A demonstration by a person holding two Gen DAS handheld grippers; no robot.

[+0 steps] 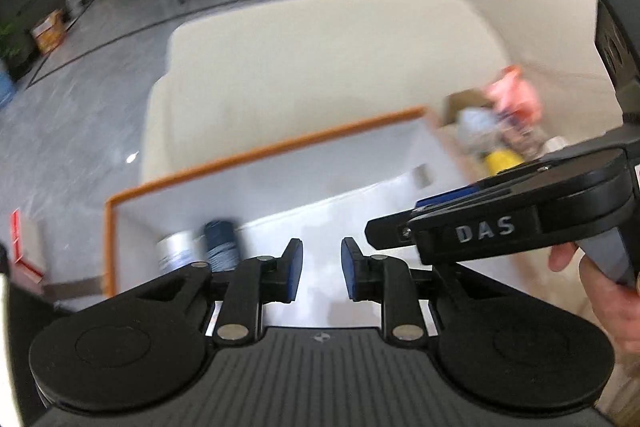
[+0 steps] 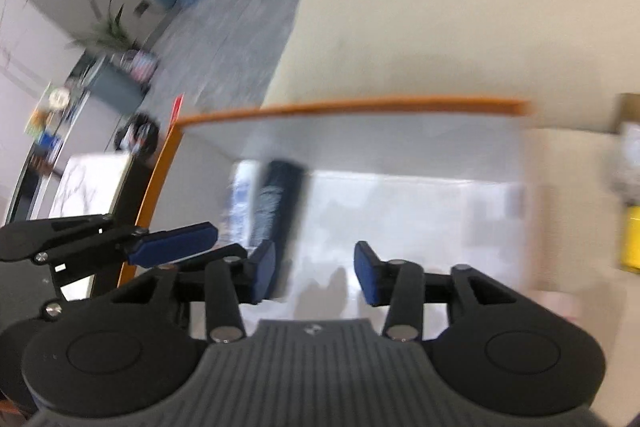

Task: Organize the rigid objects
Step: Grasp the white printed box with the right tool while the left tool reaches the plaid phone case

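Observation:
A white box with an orange rim [image 1: 256, 151] [image 2: 360, 105] stands in front of a cream sofa. Inside at its left lie a dark blue can [image 1: 220, 241] [image 2: 280, 203] and a silver-white can [image 1: 174, 255] [image 2: 240, 199]. My left gripper [image 1: 321, 271] is open and empty above the box's near side. My right gripper [image 2: 316, 277] is open and empty over the box floor, just right of the blue can. It shows from the side in the left wrist view [image 1: 460, 223]. The left gripper's blue fingers [image 2: 172, 245] show at the left of the right wrist view. Both views are motion-blurred.
A cardboard box [image 1: 468, 131] right of the white box holds several mixed items, among them a pink one [image 1: 514, 95] and a yellow one [image 1: 502, 161] [image 2: 630, 239]. The cream sofa [image 1: 320, 59] is behind. A marble-topped table [image 2: 92, 183] stands at the left.

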